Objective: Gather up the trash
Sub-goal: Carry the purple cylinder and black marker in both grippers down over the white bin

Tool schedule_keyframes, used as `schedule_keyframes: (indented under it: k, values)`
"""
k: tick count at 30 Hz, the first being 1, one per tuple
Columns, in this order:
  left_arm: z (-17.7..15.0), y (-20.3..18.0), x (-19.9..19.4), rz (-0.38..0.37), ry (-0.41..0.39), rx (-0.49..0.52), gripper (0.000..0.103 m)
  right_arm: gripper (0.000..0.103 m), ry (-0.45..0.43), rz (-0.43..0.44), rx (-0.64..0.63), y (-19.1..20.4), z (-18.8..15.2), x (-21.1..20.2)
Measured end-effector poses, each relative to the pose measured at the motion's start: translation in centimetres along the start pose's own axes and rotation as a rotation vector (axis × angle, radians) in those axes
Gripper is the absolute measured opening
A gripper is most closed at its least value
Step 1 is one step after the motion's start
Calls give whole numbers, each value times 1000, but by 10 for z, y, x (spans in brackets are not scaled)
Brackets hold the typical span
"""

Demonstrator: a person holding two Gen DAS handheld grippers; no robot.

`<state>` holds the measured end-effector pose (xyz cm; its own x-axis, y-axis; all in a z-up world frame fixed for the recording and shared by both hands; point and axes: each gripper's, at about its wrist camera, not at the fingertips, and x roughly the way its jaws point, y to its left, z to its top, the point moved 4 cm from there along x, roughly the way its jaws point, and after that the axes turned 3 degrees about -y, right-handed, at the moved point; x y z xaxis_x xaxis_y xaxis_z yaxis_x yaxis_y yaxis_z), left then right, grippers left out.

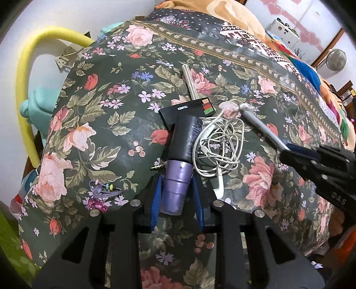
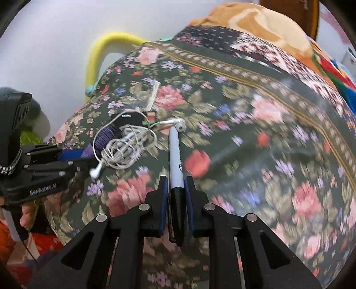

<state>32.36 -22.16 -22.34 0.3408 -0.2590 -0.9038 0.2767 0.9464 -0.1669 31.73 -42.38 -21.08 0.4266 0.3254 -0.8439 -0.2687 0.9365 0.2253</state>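
Bed (image 1: 93, 124) under my grippers, dark floral cover. On it: tangled white earphones (image 1: 219, 142) mid-bed, hair ties (image 1: 104, 192) near left, blankets (image 1: 233, 15) piled far end.

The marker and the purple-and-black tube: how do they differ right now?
The marker is slim, grey with a black cap; the purple-and-black tube is much thicker. The marker is clamped in the right hand-held gripper; the tube sits between the left hand-held gripper's blue pads. The marker's far tip lies by an earbud; the tube lies beside the tangled white cable. Both point away over the floral bedspread.
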Motion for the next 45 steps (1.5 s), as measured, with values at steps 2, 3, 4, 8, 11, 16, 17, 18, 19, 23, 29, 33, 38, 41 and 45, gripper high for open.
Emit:
schedule_keyframes:
  k: [2,3,4,8,11,16,17,18,19,23,29,33,38,41,45]
  values:
    - [-1,-1,-1,5,0,-7,22,14,-7,-7,35,-4,-5,-3]
    - [-2,-2,-3,5,2,-14,21,14,-11,-15,51,-6,-10,-7]
    - [-4,-2,-5,-1,6,-29,21,14,-12,-14,61,-7,-10,-7]
    - [-12,-5,-17,-20,1,-67,21,14,-32,-7,105,-7,-21,-22]
    - [-20,-9,-35,-15,-19,-68,21,14,-54,2,116,-2,-23,-34]
    - [-32,-15,-69,-11,-62,-68,21,14,-123,21,85,25,-17,-65]
    - [-35,-15,-77,-9,-74,-70,21,14,-135,22,74,31,-16,-70]
    - [-37,-15,-84,-7,-84,-71,21,14,-150,29,62,39,-14,-77]
    - [-40,-15,-92,-4,-97,-71,21,14,-159,35,54,45,-12,-81]
    - [-51,-12,-127,6,-153,-74,21,14,-195,49,3,78,-8,-99]
    - [-77,7,-178,52,-225,-93,21,14,-237,78,-90,132,-7,-119]
    - [-103,29,-204,93,-260,-121,21,14,-250,115,-136,170,-11,-127]
    - [-144,63,-228,126,-279,-189,21,14,-246,155,-212,225,-22,-129]
    - [-169,87,-239,141,-281,-241,21,14,-229,178,-251,257,-32,-125]
    - [-207,118,-253,167,-285,-309,21,14,-186,207,-307,300,-47,-112]
